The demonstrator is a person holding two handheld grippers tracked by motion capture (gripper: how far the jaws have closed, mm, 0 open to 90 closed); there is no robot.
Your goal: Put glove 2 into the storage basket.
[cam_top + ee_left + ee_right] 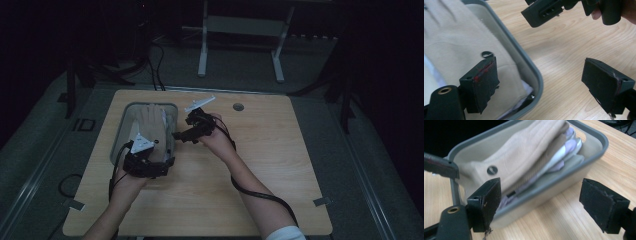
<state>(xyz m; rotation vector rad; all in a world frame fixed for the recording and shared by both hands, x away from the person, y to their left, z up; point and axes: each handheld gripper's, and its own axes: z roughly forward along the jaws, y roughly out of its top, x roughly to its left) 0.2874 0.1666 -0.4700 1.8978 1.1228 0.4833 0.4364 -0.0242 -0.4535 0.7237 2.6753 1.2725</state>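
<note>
A grey tray (119, 131) sits at the left of the wooden table (270, 155) and holds folded beige cloth (152, 122) on top of paler layers. My left gripper (159, 159) hovers at the tray's near right corner, open; in the left gripper view (541, 72) one jaw is over the beige cloth (454, 42) and the other over bare table, straddling the tray rim (524, 57). My right gripper (181, 135) is just right of the tray, pointing at it, open and empty (544, 195). It faces the tray wall (554, 187) and the cloth (524, 150) with its dark round snap.
A round cable hole (238, 107) lies near the table's far edge. Beyond the table stands a white metal frame (202, 50) on the floor, with dark cables (155, 70) to its left. Bare wood stretches across the table's right half.
</note>
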